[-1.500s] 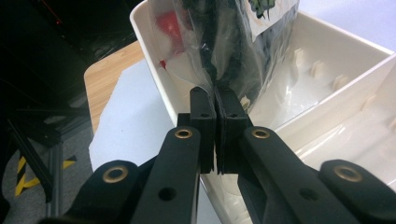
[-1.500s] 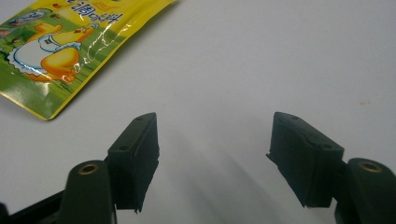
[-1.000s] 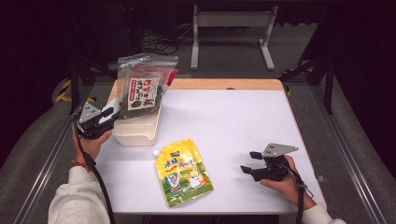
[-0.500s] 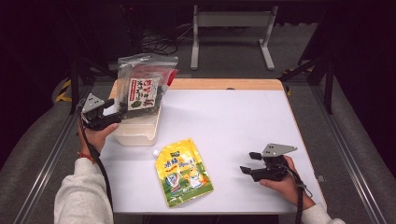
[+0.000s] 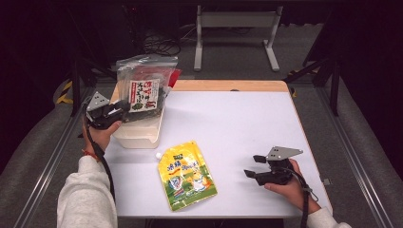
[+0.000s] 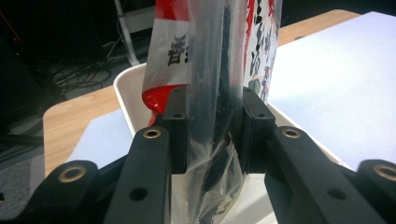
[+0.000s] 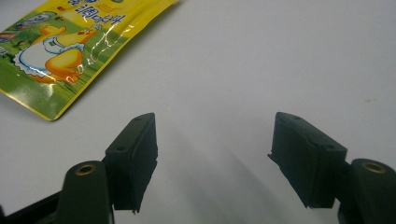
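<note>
A clear bag of dark dried food (image 5: 145,88) with a red and white label stands upright in a white tub (image 5: 142,133) at the table's left rear. My left gripper (image 5: 121,108) reaches it from the left. In the left gripper view the bag (image 6: 219,46) runs up between the jaws, which have just been closing, and both pads press its plastic; my left gripper (image 6: 215,107) is shut on it above the tub's rim (image 6: 126,93). My right gripper (image 5: 254,166) rests open at the front right, nothing between the jaws (image 7: 215,140).
A yellow and green spouted pouch (image 5: 187,175) lies flat at the table's front middle; its corner (image 7: 70,42) is ahead and left of the right jaws. A wooden strip (image 5: 228,85) borders the far edge. A metal stand (image 5: 235,28) is behind the table.
My left hand has moved up and toward the tub, and its jaws now sit around the clear bag. The right hand and the yellow pouch have stayed put.
</note>
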The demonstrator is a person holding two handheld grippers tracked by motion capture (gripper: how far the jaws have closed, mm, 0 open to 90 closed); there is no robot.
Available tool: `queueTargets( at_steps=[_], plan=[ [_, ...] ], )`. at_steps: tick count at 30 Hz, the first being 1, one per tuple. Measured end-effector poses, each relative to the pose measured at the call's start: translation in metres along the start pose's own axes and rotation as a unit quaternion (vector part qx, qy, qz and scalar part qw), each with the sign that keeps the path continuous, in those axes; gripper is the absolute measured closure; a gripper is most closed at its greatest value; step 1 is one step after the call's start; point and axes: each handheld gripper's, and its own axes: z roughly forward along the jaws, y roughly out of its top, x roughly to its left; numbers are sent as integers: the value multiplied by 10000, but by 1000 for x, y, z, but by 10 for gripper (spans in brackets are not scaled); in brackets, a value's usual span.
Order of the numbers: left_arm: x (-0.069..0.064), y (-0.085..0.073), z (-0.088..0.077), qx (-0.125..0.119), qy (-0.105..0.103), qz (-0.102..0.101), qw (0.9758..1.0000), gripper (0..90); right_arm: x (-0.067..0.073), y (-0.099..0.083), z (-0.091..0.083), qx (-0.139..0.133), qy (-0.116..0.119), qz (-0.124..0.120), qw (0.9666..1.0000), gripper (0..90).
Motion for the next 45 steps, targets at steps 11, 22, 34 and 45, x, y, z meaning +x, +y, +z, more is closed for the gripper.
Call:
queueTargets(
  at_steps=[11, 22, 34, 45],
  plan=[
    [2, -19, -2, -147, -34, -18, 9999, 707, 1, 0, 2, 57, 27, -23, 10000, 311],
    [-3, -20, -6, -276, 93, -252, 9993, 645, 0, 0, 1, 22, 25, 27, 10000, 310],
    [-18, -15, -32, -629, 415, -343, 9966, 457, -2, 3, -2, -62, -5, 38, 10000, 313],
    [-47, -20, -51, -540, 540, -31, 9971, 404, -5, 1, 0, -78, -98, 61, 9999, 314]
  ],
)
